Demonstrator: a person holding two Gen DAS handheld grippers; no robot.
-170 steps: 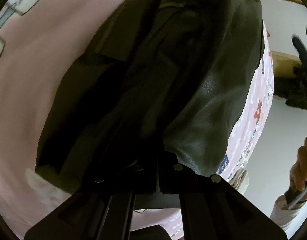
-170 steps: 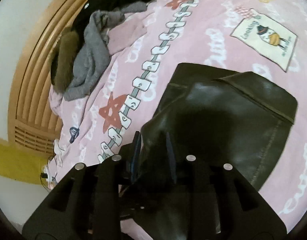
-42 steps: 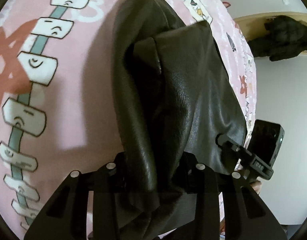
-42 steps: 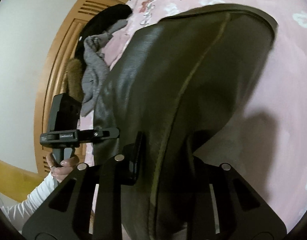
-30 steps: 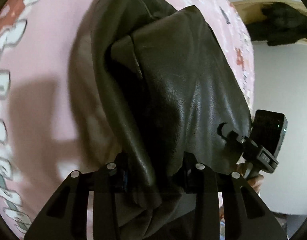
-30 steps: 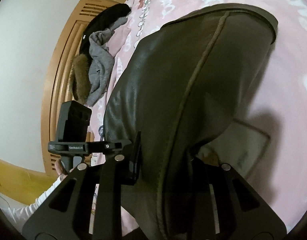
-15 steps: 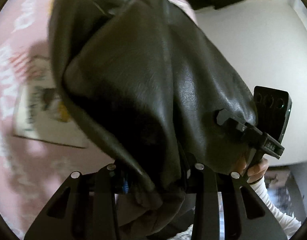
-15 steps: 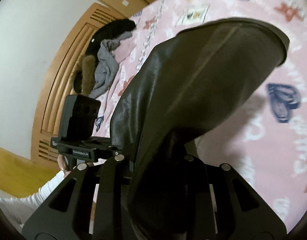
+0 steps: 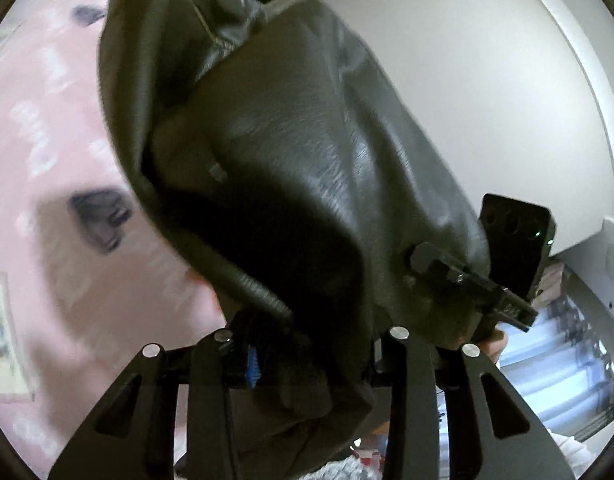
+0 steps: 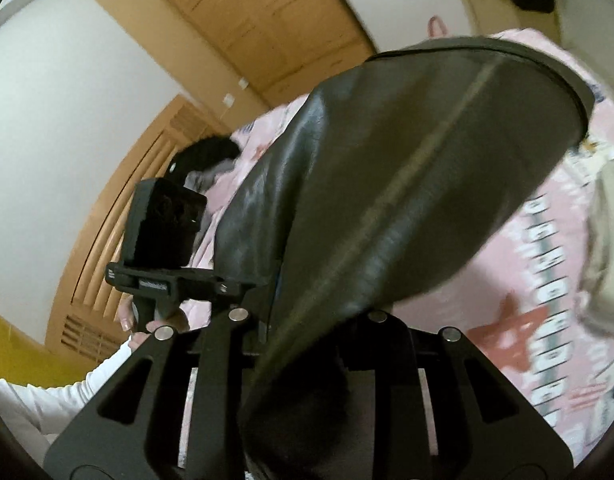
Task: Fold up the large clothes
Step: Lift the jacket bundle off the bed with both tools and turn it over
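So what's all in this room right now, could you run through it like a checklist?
Surface: bed with pink printed sheet.
Job's things: dark leather jacket, lifted off the sheet, hanging between both grippers.
Clutter: dark and grey clothes pile at the headboard; pale cloth at the right edge.
Grippers: left gripper shut on the jacket; right gripper shut on the jacket.
Cables: nothing seen.
Surroundings: wooden headboard, wooden door, white wall.
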